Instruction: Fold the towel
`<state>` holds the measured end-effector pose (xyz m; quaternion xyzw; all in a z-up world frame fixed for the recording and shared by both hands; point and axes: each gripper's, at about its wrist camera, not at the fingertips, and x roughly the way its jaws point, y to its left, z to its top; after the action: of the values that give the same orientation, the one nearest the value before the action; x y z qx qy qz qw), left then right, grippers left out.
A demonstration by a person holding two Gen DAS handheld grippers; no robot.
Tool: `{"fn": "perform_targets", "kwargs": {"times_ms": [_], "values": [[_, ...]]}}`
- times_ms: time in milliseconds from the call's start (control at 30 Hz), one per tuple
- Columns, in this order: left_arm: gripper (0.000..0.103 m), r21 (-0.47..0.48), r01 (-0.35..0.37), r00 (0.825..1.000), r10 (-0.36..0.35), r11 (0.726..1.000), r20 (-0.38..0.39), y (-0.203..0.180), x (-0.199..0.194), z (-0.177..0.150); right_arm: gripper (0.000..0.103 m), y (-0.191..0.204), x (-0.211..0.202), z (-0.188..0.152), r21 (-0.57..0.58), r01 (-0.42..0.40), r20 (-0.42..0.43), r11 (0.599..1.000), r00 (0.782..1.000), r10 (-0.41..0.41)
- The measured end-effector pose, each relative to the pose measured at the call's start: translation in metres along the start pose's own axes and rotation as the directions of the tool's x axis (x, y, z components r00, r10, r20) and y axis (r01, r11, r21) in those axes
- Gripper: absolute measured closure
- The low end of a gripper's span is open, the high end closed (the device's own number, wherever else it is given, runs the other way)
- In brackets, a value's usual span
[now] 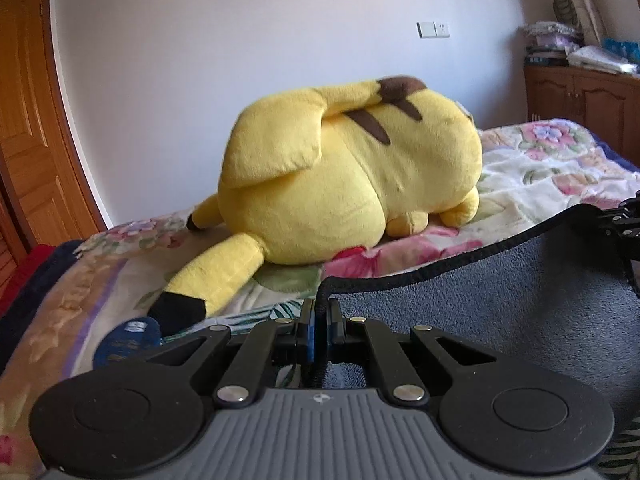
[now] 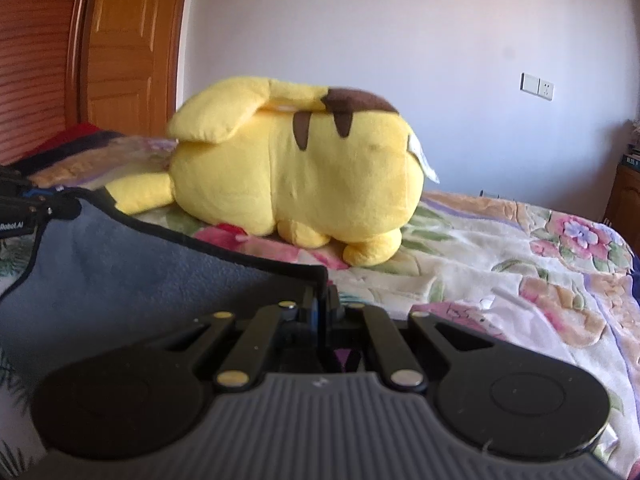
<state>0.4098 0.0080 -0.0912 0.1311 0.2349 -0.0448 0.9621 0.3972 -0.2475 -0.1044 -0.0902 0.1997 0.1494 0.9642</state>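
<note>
A grey towel (image 1: 500, 300) with a black hem hangs stretched between my two grippers above the bed. My left gripper (image 1: 321, 312) is shut on the towel's left corner. My right gripper (image 2: 322, 300) is shut on the towel's right corner, and the towel (image 2: 120, 280) spreads to its left. The right gripper also shows at the right edge of the left wrist view (image 1: 624, 220), and the left gripper at the left edge of the right wrist view (image 2: 24, 204). The towel's lower part is hidden behind the gripper bodies.
A big yellow plush toy (image 1: 352, 176) lies on the floral bedspread (image 1: 540, 168) just beyond the towel, and shows in the right wrist view (image 2: 296, 172). A wooden door (image 2: 132, 40) stands at the left, a wooden cabinet (image 1: 580, 100) with stacked things at the right.
</note>
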Motion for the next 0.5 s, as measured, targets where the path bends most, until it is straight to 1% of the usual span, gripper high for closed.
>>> {"fn": "perform_targets", "kwargs": {"times_ms": [367, 400, 467, 500], "values": [[0.097, 0.019, -0.004, 0.998, 0.006, 1.0, -0.056, -0.009, 0.031, -0.013, 0.099, -0.004, 0.024, -0.016, 0.013, -0.005, -0.074, 1.0, 0.997, 0.006], [0.093, 0.02, -0.007, 0.998, 0.008, 1.0, -0.061, -0.01, 0.033, -0.013, 0.099, -0.005, 0.026, -0.016, 0.014, -0.007, -0.079, 1.0, 0.997, 0.008], [0.091, 0.02, -0.023, 0.997, 0.024, 1.0, -0.076, -0.011, 0.036, -0.015, 0.098, -0.004, 0.028, -0.018, 0.016, -0.008, -0.087, 1.0, 0.996, 0.009], [0.086, 0.016, -0.026, 0.996, 0.027, 1.0, -0.086, -0.011, 0.038, -0.016, 0.098, -0.005, 0.029, -0.019, 0.019, -0.007, -0.09, 1.0, 0.996, 0.008]]}}
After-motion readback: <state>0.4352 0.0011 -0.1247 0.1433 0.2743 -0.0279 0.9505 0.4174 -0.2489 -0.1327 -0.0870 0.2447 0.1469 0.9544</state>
